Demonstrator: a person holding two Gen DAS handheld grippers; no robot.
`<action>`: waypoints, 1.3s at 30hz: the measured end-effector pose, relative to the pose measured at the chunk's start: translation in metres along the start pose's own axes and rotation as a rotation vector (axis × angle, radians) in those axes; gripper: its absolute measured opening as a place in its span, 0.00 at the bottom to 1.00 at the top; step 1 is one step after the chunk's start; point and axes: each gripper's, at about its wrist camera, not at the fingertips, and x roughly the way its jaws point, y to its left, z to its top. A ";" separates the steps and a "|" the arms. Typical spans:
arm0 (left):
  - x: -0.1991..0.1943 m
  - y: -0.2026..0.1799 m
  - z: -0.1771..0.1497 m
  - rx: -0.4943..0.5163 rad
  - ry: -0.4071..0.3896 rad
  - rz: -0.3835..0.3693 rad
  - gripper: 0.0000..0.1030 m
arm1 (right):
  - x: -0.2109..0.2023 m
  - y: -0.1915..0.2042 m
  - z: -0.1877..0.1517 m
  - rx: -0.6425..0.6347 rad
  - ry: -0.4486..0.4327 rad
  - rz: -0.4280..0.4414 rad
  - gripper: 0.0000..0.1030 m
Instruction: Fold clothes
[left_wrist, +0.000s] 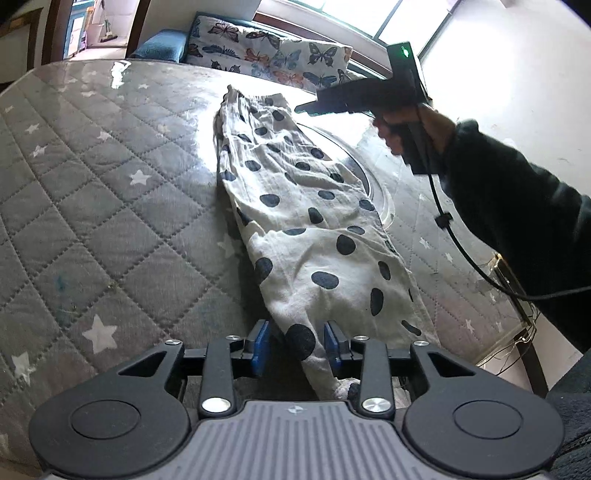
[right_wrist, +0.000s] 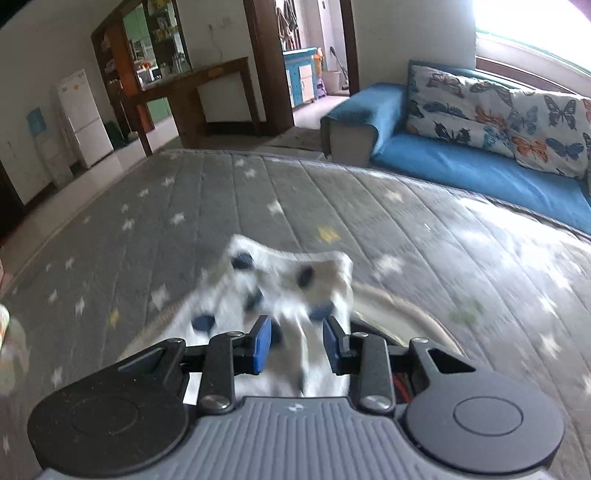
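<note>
White crinkled cloth with dark navy polka dots (left_wrist: 295, 206) is lying stretched in a long band across the grey quilted mat with white stars (left_wrist: 96, 206), running away from the left gripper (left_wrist: 295, 345) toward the butterfly-print cushion (left_wrist: 269, 55). The near end of the cloth is passing between the left gripper's blue pads (left_wrist: 259, 347), which are standing spread on either side of it rather than pressing it. The right gripper (right_wrist: 297, 345), held by a hand in a dark sleeve, is hovering over the cloth's far end in the left view. In the blurred right view, its own blue pads (right_wrist: 261, 345) are also standing apart, with a bunched corner of dotted cloth between and ahead of them. A blue sofa (right_wrist: 461, 166) is sitting beyond the mat.
</note>
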 end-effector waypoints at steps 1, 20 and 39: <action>-0.002 0.000 0.000 0.003 -0.004 0.003 0.37 | 0.000 -0.001 -0.003 0.003 0.004 0.003 0.30; -0.010 -0.011 0.041 0.093 -0.091 0.017 0.43 | -0.020 -0.007 -0.029 0.016 -0.009 -0.056 0.02; 0.046 -0.042 0.034 0.206 0.019 -0.102 0.43 | -0.079 0.006 -0.074 -0.003 -0.026 -0.064 0.02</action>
